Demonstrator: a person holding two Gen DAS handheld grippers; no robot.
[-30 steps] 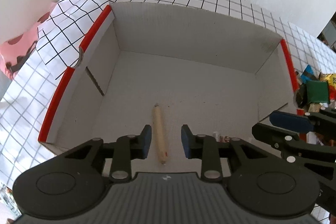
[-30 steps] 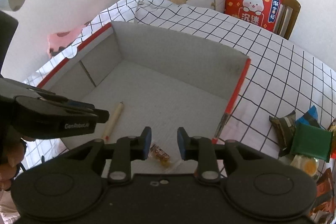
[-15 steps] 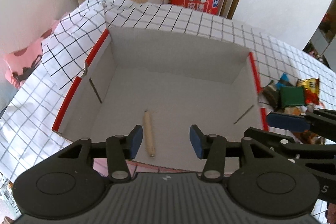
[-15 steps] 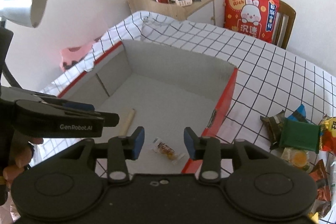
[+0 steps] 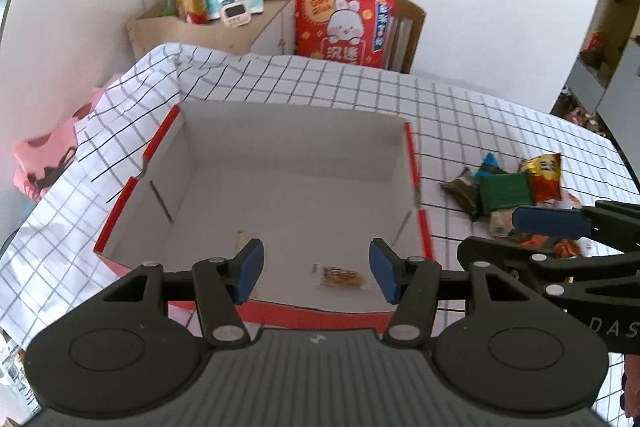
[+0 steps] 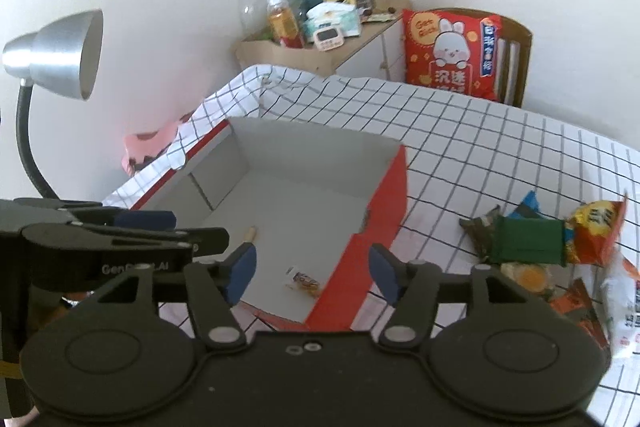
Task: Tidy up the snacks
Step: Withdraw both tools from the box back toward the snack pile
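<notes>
Both grippers empty and above the near edge of the red box (image 5: 412, 163). Left gripper (image 5: 316, 273) jaws apart and opening, nothing between the pads. Right gripper (image 6: 312, 273) likewise: opening, nothing gripped. Two snacks lie on the box floor: a small wrapped candy (image 5: 340, 275) near the front wall, and a tan stick snack (image 6: 251, 233) further left, partly hidden behind the left gripper's finger in its own view. The snack pile (image 6: 540, 247) sits on the checked tablecloth (image 6: 480, 147), right of the box and apart from its red side wall. My read: the jaws are widening to fit the next packet from that pile, the right gripper being nearer to it. Most of the job remains.
</notes>
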